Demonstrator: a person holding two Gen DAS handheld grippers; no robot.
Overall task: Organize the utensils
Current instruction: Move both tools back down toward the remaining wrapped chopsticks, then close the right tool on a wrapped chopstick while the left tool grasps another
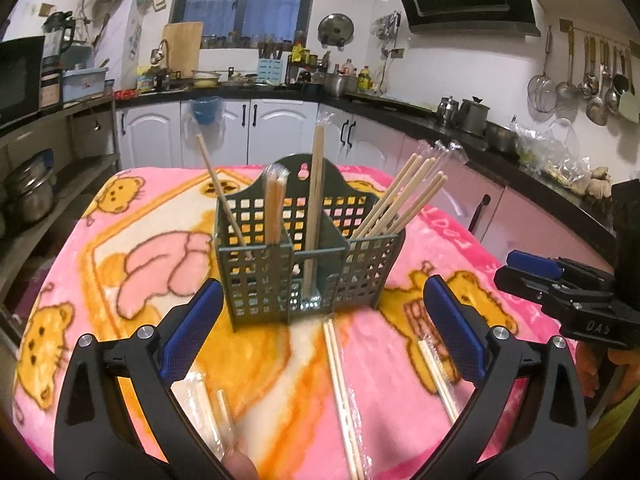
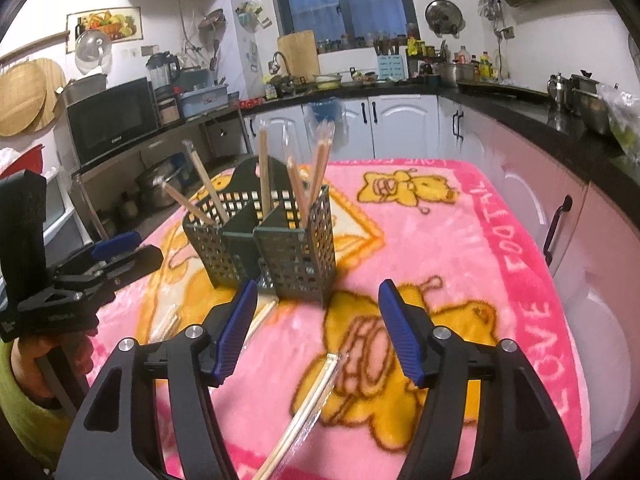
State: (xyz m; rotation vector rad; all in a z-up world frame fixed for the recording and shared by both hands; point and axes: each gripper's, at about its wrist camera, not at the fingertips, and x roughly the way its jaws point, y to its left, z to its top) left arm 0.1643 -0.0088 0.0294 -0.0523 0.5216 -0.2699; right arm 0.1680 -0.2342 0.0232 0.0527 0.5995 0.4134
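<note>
A dark green lattice utensil caddy [image 1: 308,264] with three compartments stands on the pink blanket, also in the right wrist view [image 2: 276,240]. Wrapped chopsticks stand in all its compartments, several leaning right [image 1: 404,200]. Loose wrapped chopstick pairs lie on the blanket: one [image 1: 342,392] between my left fingers, one [image 1: 438,380] by the right finger, one [image 1: 208,412] at the left. My left gripper [image 1: 324,320] is open and empty just before the caddy. My right gripper [image 2: 318,320] is open and empty above another pair [image 2: 308,408]. The right gripper also shows at the left view's edge [image 1: 560,284].
The table is covered by a pink bear-print blanket [image 2: 460,280]. Kitchen counters and white cabinets [image 1: 260,128] surround the table. A shelf with pots [image 1: 32,192] stands left. The left gripper shows at the left of the right wrist view [image 2: 96,264].
</note>
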